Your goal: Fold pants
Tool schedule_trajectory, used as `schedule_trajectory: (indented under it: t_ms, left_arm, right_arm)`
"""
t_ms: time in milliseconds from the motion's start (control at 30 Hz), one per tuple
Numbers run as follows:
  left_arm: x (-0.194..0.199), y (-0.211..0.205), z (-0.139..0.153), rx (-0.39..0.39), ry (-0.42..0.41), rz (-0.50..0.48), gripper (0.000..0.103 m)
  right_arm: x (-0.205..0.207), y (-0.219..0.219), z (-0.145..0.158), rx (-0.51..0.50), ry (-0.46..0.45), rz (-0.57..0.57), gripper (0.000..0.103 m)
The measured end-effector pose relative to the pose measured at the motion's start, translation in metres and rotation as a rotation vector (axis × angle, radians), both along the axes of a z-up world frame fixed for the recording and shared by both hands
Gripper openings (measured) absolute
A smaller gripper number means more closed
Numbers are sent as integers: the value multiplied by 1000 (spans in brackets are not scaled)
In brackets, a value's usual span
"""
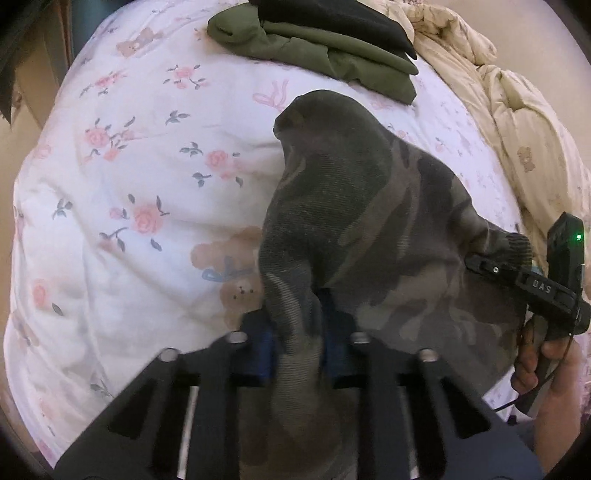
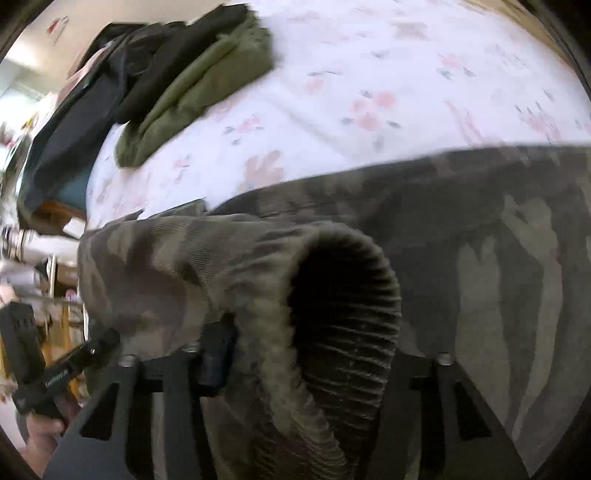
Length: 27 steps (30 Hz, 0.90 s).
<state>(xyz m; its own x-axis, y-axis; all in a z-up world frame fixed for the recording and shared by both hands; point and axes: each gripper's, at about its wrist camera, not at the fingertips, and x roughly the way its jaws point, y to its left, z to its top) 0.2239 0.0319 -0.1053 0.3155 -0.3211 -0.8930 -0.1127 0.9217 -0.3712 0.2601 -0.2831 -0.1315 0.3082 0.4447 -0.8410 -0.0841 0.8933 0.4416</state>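
Observation:
Camouflage pants [image 1: 351, 206] hang in a bunch over a white floral bedsheet [image 1: 129, 184]. My left gripper [image 1: 299, 332] is shut on a fold of them, its blue pads squeezing the cloth. In the left wrist view my right gripper [image 1: 480, 264] reaches in from the right, with the pants' ribbed cuff [image 1: 519, 245] at its tip. The right wrist view is blurred. There the ribbed cuff [image 2: 347, 295] loops open between the fingers of my right gripper [image 2: 314, 354]. One dark pad [image 2: 218, 354] presses its edge and the other is hidden behind the cloth. The rest of the pants [image 2: 480, 221] stretches away to the right.
A folded olive garment [image 1: 314, 48] and a black one [image 1: 332, 18] lie at the far side of the bed. A rumpled beige duvet [image 1: 517, 110] fills the right. A person's hand [image 1: 546, 369] holds the right gripper's handle. Furniture and clutter [image 2: 29, 240] stand beyond the bed's left edge.

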Motion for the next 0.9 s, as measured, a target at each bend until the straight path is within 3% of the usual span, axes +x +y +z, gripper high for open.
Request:
schedule_trajectory:
  t_ms: [100, 200, 267, 300, 367, 400, 467, 500, 533, 600, 700, 767, 833, 900]
  left_arm:
    - [-9, 15, 5, -55, -6, 34, 10]
    - [-22, 27, 17, -79, -44, 58, 8]
    - [-31, 39, 25, -40, -76, 93, 7]
    - [-34, 43, 26, -16, -81, 113, 8]
    - [-35, 50, 20, 32, -63, 134, 11]
    - [-34, 50, 17, 37, -48, 133, 11]
    - [-33, 53, 19, 47, -42, 145, 11]
    - [-32, 52, 23, 57, -57, 144, 18]
    - [-31, 51, 25, 64, -63, 142, 26]
    - [-27, 50, 32, 58, -76, 142, 60]
    - [-5, 36, 48, 51, -108, 84, 64]
    - [16, 22, 49, 69, -84, 24, 73]
    - [41, 11, 41, 66, -40, -1, 73]
    - [60, 6, 31, 55, 0, -8, 73]
  right_arm:
    - [-3, 8, 29, 31, -73, 73, 21]
    - [-6, 18, 63, 107, -162, 130, 15]
    - [-1, 29, 77, 140, -219, 158, 14]
    - [5, 32, 73, 148, -206, 154, 13]
    - [26, 32, 41, 77, -85, 99, 14]
    - [33, 28, 27, 9, -45, 67, 16]
    - [38, 21, 9, -111, 14, 5, 39]
    - [37, 14, 7, -122, 19, -27, 57]
    - [35, 7, 10, -103, 9, -48, 61]
    - [29, -8, 24, -59, -7, -71, 63]
    - [9, -26, 49, -6, -44, -126, 64]
    - [-4, -43, 59, 10, -59, -185, 69]
    - [-22, -52, 57, 44, -45, -244, 77]
    - [-55, -68, 44, 123, 25, -317, 78]
